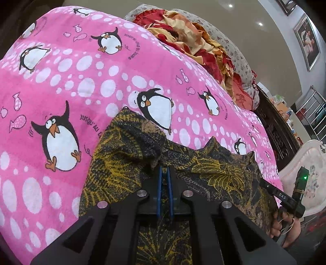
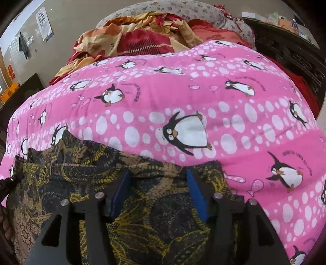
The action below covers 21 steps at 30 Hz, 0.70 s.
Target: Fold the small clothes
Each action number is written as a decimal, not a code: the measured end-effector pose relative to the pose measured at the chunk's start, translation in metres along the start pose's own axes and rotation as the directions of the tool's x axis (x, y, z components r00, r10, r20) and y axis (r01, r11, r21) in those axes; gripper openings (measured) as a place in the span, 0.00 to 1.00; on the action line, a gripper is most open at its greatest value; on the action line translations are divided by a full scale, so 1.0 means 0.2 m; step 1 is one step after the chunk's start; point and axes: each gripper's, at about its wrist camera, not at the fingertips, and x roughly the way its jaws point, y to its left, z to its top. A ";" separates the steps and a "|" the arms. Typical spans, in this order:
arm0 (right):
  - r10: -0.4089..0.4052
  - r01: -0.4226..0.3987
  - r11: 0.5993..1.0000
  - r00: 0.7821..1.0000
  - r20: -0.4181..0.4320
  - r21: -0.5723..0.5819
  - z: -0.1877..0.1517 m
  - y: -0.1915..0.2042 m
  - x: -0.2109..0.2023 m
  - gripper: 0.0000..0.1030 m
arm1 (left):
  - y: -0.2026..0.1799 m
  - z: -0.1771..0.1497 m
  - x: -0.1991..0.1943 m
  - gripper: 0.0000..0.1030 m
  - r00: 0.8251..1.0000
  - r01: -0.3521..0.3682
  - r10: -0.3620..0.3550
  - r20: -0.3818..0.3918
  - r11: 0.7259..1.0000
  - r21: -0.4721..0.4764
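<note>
Our left hand-held gripper [image 1: 165, 173] pinches the patterned garment [image 1: 126, 155] on the pink penguin blanket [image 1: 81, 81]; our right hand-held gripper [image 2: 159, 179] gapes wide over it.

"JUSQU'AU" beside a penguin on the pink blanket [image 1: 67, 81]; "DAS" on the right gripper [image 1: 282, 197]

Definitely a bedroom in somebody's home. Big bed covered by a pink penguin-print blanket [image 1: 85, 81] filling most of both frames. Rumpled red and orange bedding [image 2: 142, 38] heaped at the top center of the right wrist view, with a grey floral pillow [image 2: 183, 10] behind it. Dark carved wooden furniture [image 1: 279, 130] at the right edge of the left wrist view, cluttered on top. Framed picture [image 1: 308, 42] hung on the wall, upper right. Wall calendar [image 2: 44, 23] in the upper left of the right wrist view.
</note>
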 end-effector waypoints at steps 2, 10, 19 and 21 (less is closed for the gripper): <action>0.003 -0.003 1.000 1.000 0.002 0.006 0.00 0.00 -0.01 0.61 | 0.00 0.00 0.00 0.00 1.000 0.000 0.000 0.000 1.000 0.000; -0.152 0.150 0.988 0.987 0.051 0.039 0.08 0.18 -0.22 0.56 | 0.00 0.00 0.00 0.00 1.000 -0.008 0.008 0.001 1.000 0.006; -0.051 0.058 0.991 0.997 0.061 -0.120 -0.08 0.43 -0.02 0.66 | 0.00 0.02 -0.01 0.00 1.000 -0.007 0.007 -0.009 1.000 -0.001; -0.033 0.039 0.994 0.998 0.058 -0.106 -0.08 0.41 -0.01 0.67 | -0.03 0.06 -0.04 0.00 0.998 -0.053 0.053 0.016 0.998 0.019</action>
